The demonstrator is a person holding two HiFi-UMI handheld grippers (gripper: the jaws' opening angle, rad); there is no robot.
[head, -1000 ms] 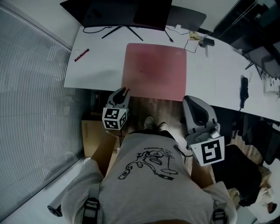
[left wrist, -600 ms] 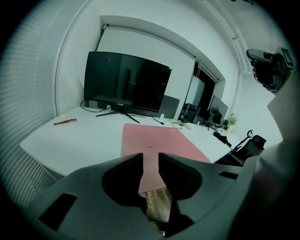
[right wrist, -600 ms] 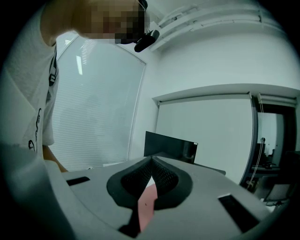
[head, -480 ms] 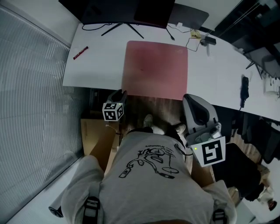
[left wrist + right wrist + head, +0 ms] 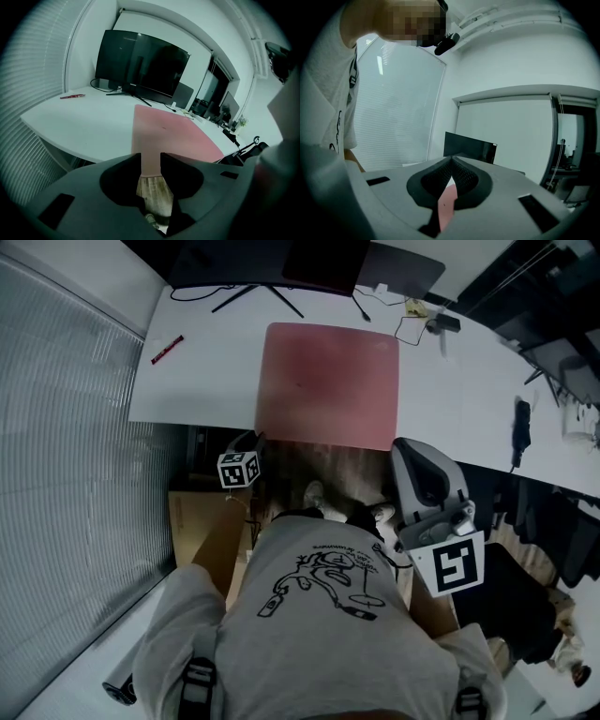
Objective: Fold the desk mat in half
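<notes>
The pink desk mat (image 5: 328, 385) lies flat on the white desk (image 5: 197, 381), its near edge at the desk's front edge. My left gripper (image 5: 253, 440) hangs just in front of and below the mat's near left corner. In the left gripper view its jaws (image 5: 150, 157) have just been opening and stand open; nothing is between them, and the mat (image 5: 173, 133) and wooden floor show through the gap. My right gripper (image 5: 405, 448) is held off the mat's near right corner, fingertips (image 5: 452, 160) meeting, shut on nothing.
A black monitor (image 5: 272, 259) stands at the desk's far edge, with cables and small items (image 5: 427, 324) to its right. A red pen (image 5: 167, 349) lies at the far left. A cardboard box (image 5: 197, 521) sits on the floor under the left gripper. Window blinds (image 5: 66, 474) run along the left.
The left gripper has sunk from level with the mat's near edge to below the desk edge and looks smaller. The right gripper has stayed where it was.
</notes>
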